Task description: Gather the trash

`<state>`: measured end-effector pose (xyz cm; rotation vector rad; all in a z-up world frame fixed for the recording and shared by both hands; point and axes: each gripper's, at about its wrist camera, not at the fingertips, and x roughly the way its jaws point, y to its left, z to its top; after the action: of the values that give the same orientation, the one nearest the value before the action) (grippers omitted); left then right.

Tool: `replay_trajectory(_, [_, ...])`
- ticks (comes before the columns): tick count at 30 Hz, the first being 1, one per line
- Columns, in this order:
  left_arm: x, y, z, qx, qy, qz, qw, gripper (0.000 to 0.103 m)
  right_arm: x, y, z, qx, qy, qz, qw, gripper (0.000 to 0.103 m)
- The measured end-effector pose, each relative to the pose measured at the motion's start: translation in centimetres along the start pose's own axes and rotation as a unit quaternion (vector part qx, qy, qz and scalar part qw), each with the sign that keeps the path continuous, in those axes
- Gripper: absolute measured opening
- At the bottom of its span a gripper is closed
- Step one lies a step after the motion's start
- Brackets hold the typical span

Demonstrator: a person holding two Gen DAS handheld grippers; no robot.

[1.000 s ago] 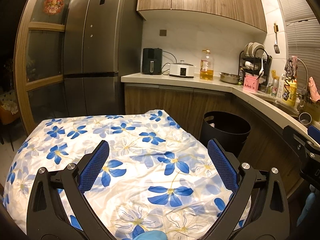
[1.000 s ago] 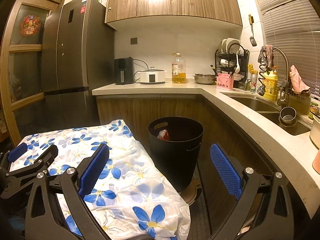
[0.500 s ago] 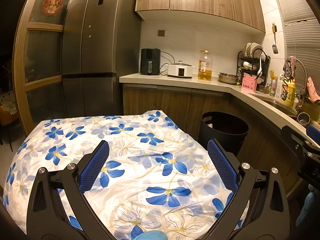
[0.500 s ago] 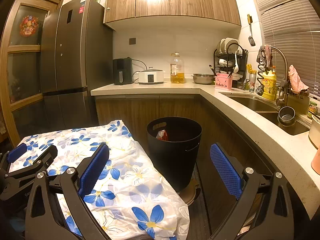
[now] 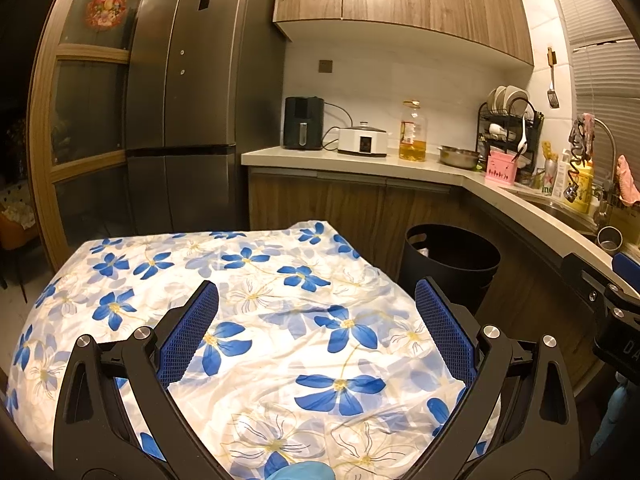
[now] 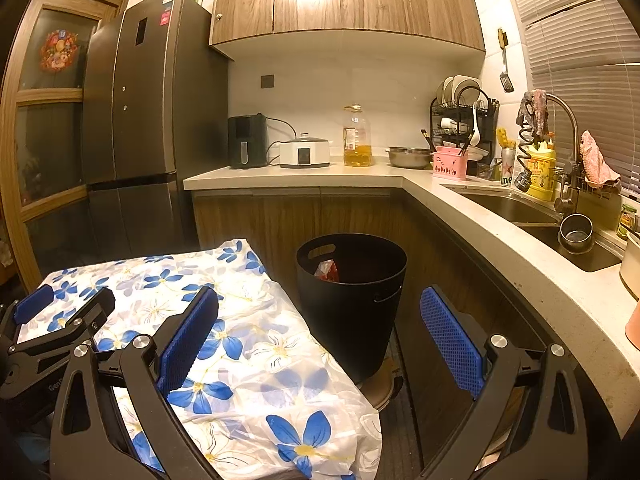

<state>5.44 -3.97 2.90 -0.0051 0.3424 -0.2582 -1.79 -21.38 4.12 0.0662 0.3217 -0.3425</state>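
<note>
A black round trash bin (image 6: 352, 300) stands on the floor between the table and the counter, with red and white trash (image 6: 327, 271) inside; the left wrist view shows the bin (image 5: 452, 264) past the table's right corner. My left gripper (image 5: 316, 336) hovers open over the table with the blue-flowered cloth (image 5: 256, 280), holding nothing. Over the table's right edge, short of the bin, my right gripper (image 6: 320, 344) is open and holds nothing. No loose trash shows on the cloth.
An L-shaped counter (image 6: 460, 196) carries an air fryer, a cooker, an oil bottle (image 6: 357, 140), a dish rack and a sink (image 6: 532, 216). A tall dark fridge (image 5: 192, 120) stands at the left. The bin fills the narrow floor gap beside the table.
Both views have drifted slightly back and up; the bin and table sit a little lower in frame. Both grippers stay open.
</note>
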Motion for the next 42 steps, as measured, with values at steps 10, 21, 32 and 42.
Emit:
replay_trajectory(10, [0.36,0.31,0.01,0.000,0.001,0.006,1.0000,0.097,0.24,0.25,-0.04,0.000,0.002,0.001,1.000,0.097])
replay_trajectory(21, [0.45,0.34,-0.03,-0.001,0.003,0.008,1.0000,0.097,0.38,0.35,-0.12,0.000,0.003,0.003,1.000,0.097])
replay_trajectory(32, [0.46,0.38,-0.03,-0.001,0.002,0.008,1.0000,0.097,0.41,0.42,-0.14,0.000,0.003,0.003,1.000,0.097])
replay_trajectory(42, [0.52,0.45,-0.05,-0.001,0.003,0.010,0.9999,0.097,0.46,0.48,-0.17,0.000,0.003,0.004,1.000,0.097])
